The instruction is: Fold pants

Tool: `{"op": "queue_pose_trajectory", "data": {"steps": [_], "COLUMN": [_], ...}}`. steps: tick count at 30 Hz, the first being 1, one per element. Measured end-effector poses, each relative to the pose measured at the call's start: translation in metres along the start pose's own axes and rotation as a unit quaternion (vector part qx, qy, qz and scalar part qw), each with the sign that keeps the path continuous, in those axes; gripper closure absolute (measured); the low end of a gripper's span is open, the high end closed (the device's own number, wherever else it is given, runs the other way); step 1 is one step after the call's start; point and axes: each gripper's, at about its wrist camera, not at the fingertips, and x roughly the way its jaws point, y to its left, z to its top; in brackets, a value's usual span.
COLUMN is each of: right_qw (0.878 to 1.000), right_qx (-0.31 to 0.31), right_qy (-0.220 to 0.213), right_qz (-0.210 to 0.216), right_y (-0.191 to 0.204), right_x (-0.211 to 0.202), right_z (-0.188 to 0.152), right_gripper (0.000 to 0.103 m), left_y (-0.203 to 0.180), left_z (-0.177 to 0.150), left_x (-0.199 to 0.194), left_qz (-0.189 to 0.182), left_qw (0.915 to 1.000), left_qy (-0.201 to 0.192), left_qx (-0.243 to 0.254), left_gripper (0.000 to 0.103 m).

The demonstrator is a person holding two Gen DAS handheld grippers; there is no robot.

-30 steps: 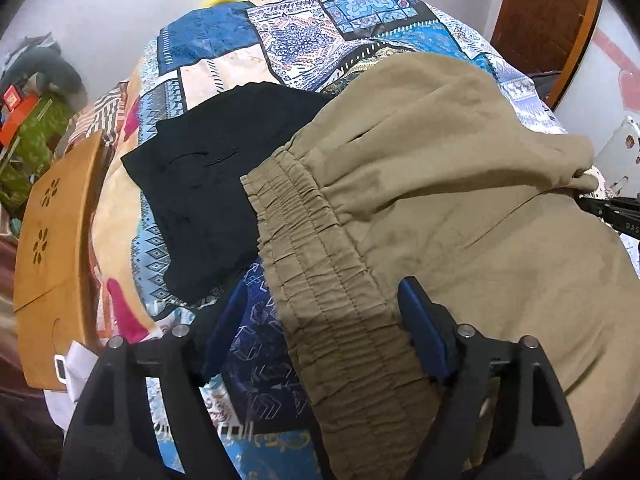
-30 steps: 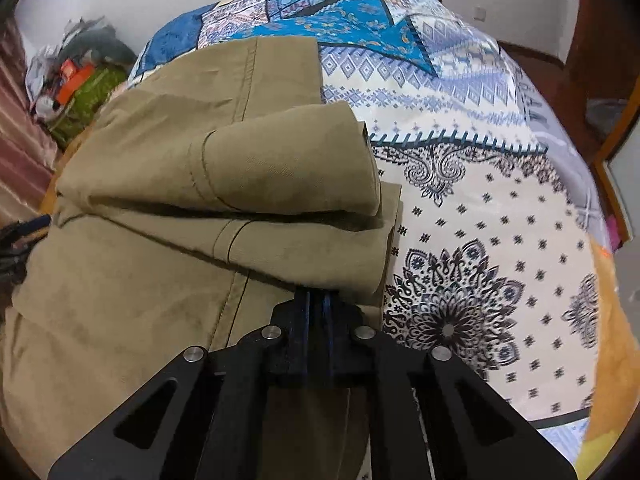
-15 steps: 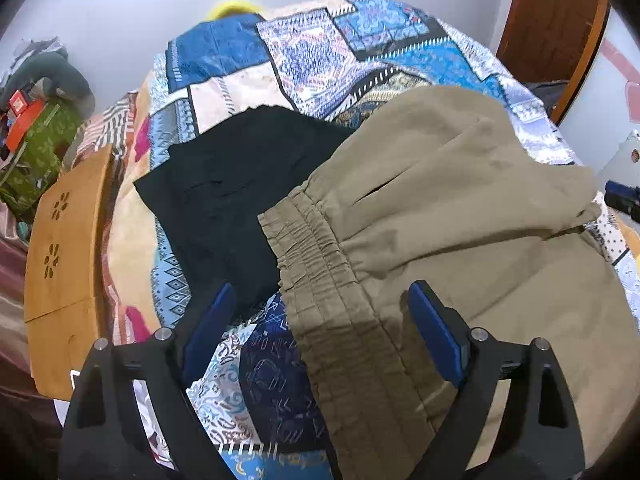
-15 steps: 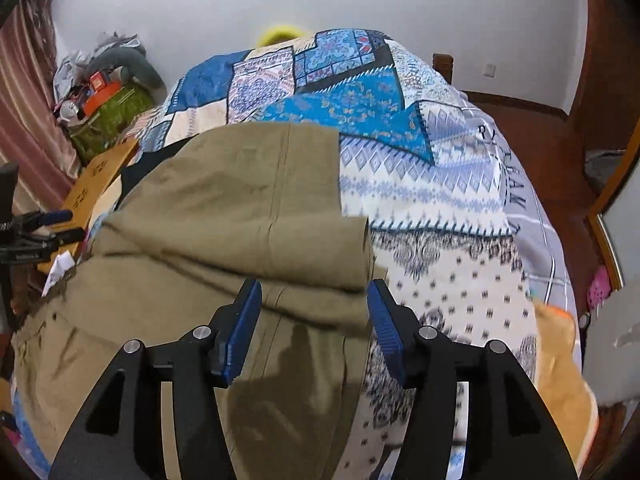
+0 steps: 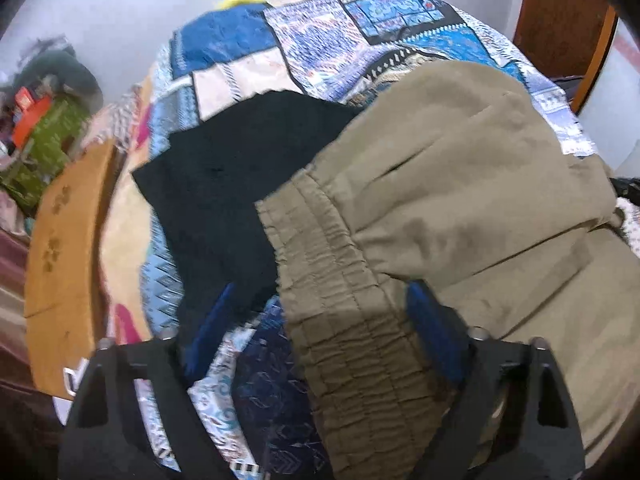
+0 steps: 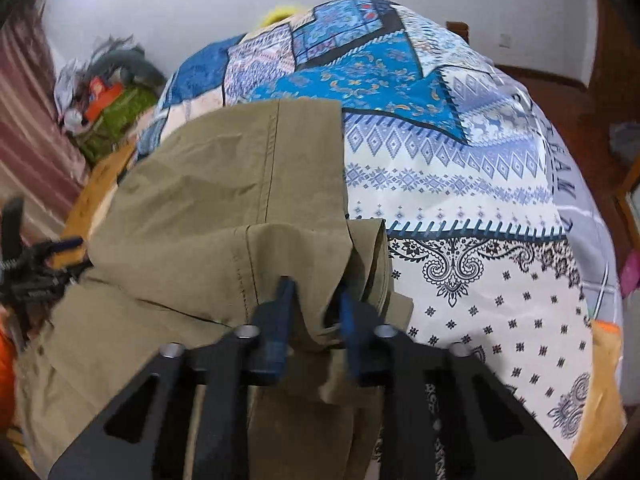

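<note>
Pants [image 5: 460,200] of olive-khaki cloth lie across the patterned bedspread [image 6: 460,184], already doubled over so that a folded leg section sits on top of the lower layers. The garment takes up most of the near side of the bed and partly overlaps a black garment [image 5: 240,184] lying beside it. The cloth looks like light woven cotton: soft, limp, with no stiffness of its own, so any unsupported part is likely to sag and drag. It does not appear slippery, and nothing about it is fragile. The layers may slide on one another if lifted from one point only.

The elastic waistband [image 5: 336,312] is the thickest, most gathered part and offers the firmest hold on that end. The stitched hem edge [image 6: 320,256] of the folded leg is the natural hold on the other end.

The left gripper [image 5: 316,320] stands spread wide, its jaws closing, with the waistband between them and not yet pinched. The right gripper [image 6: 314,304] is drawn in on a bunched fold of the hem edge; the blue pads [image 6: 282,300] press the cloth from both sides, jaws nearly together.

Judgement: a two-point hold, waistband and hem, should keep the layers aligned for the next fold.
</note>
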Motion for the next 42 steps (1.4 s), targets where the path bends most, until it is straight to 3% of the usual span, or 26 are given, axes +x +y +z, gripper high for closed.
{"op": "queue_pose_trajectory", "data": {"steps": [4, 7, 11, 16, 23, 28, 33, 42], "right_qw": [0.998, 0.998, 0.997, 0.999, 0.999, 0.997, 0.995, 0.998], "right_qx": [-0.048, -0.044, -0.02, 0.016, 0.036, 0.044, 0.029, 0.01], "right_qy": [-0.006, -0.005, 0.007, 0.011, -0.015, -0.05, -0.092, -0.068], "right_qz": [-0.042, -0.051, -0.07, -0.044, -0.031, -0.024, -0.02, -0.003], "right_y": [0.012, 0.008, -0.003, -0.015, -0.019, -0.013, 0.0, 0.01], "right_x": [0.0, 0.002, 0.013, 0.015, -0.027, -0.053, -0.065, -0.012], "right_z": [0.0, 0.001, -0.003, -0.011, 0.001, 0.019, 0.045, 0.094], "right_gripper": [0.094, 0.095, 0.097, 0.096, 0.093, 0.083, 0.052, 0.046], "left_y": [-0.001, 0.003, 0.011, 0.01, 0.021, 0.042, 0.06, 0.072], "left_z": [-0.003, -0.003, -0.005, -0.005, 0.002, 0.023, 0.046, 0.067], "left_x": [0.001, 0.004, 0.01, 0.003, -0.03, -0.043, -0.031, 0.036], "left_qz": [0.015, 0.025, 0.007, -0.004, -0.005, -0.01, -0.003, -0.033], "left_qw": [0.9998, 0.9997, 0.9996, 0.9999, 0.9997, 0.9983, 0.9971, 0.994], "left_qy": [-0.006, -0.007, 0.004, 0.001, -0.025, -0.044, -0.042, 0.023], "left_qx": [0.01, 0.0, -0.028, -0.01, -0.007, -0.036, -0.063, -0.102], "left_gripper": [0.026, 0.026, 0.025, 0.026, 0.022, 0.018, 0.012, 0.011]}}
